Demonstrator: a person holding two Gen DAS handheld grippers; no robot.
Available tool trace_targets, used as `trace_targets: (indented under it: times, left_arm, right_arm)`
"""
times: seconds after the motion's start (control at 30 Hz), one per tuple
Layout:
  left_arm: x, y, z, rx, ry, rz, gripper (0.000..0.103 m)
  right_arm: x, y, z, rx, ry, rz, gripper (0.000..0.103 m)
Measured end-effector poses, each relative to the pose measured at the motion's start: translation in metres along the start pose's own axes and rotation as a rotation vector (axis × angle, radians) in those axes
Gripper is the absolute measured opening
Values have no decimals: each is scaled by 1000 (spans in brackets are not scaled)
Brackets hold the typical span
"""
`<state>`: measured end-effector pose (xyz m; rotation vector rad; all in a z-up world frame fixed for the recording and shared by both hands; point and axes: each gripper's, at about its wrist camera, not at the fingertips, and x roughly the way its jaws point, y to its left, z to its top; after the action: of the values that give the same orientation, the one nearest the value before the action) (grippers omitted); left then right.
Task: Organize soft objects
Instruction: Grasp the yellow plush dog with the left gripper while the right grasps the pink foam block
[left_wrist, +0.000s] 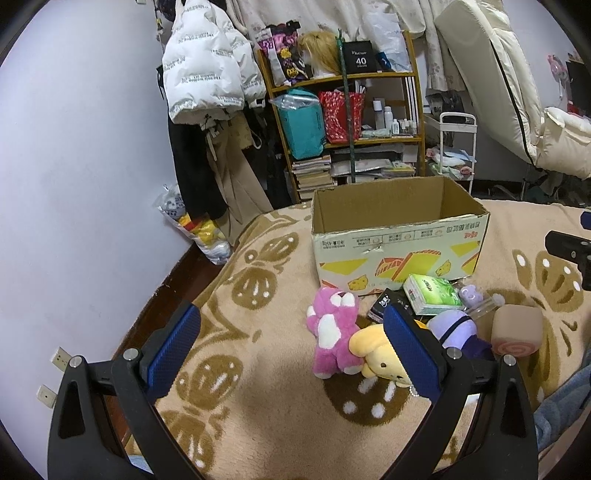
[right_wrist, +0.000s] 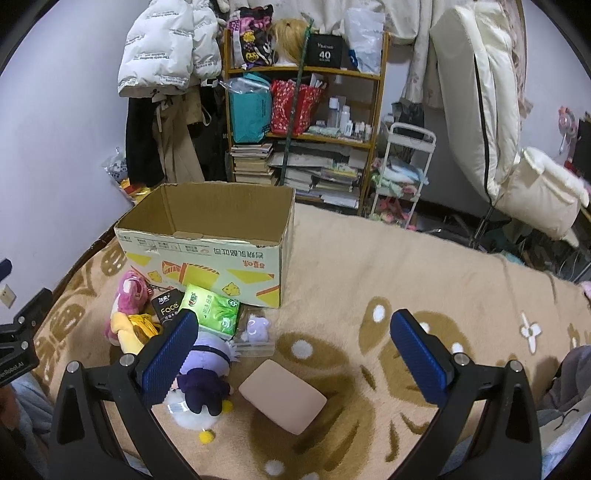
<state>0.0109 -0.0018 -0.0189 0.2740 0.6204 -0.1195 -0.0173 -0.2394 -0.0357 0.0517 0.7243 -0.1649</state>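
An open cardboard box (left_wrist: 399, 236) (right_wrist: 207, 254) stands on a beige blanket. In front of it lie a pink plush bear (left_wrist: 332, 332) (right_wrist: 127, 295), a yellow plush (left_wrist: 373, 354) (right_wrist: 127, 332), a purple plush doll (left_wrist: 456, 328) (right_wrist: 205, 380), a pink swirl cushion (left_wrist: 517, 330) (right_wrist: 282, 400), a green tissue pack (left_wrist: 432, 293) (right_wrist: 214, 310) and a black pack (right_wrist: 168, 308). My left gripper (left_wrist: 291, 350) is open and empty, left of the toys. My right gripper (right_wrist: 295, 354) is open and empty above the cushion.
A small purple figure in a clear case (right_wrist: 256, 328) lies by the tissue pack. A wooden shelf (left_wrist: 343, 122) with bags and books, hanging coats (left_wrist: 210, 110) and a white trolley (right_wrist: 402, 173) stand behind the bed. The blanket (right_wrist: 406, 266) stretches to the right.
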Motion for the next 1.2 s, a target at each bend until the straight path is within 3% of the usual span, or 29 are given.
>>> trace_targets:
  times: [0.27,0.6,1.2]
  left_arm:
    - [22,-3,5,-36,55,-45,98]
    - [42,-24,2,-56,96,-121,98]
    - [82,-63,-22,15,230,-169,98]
  right_arm:
    - [24,-15,-4,96,123,33,103]
    - [55,-20,0,125,263,31,103]
    - [103,-17,-17,143,471,24,103]
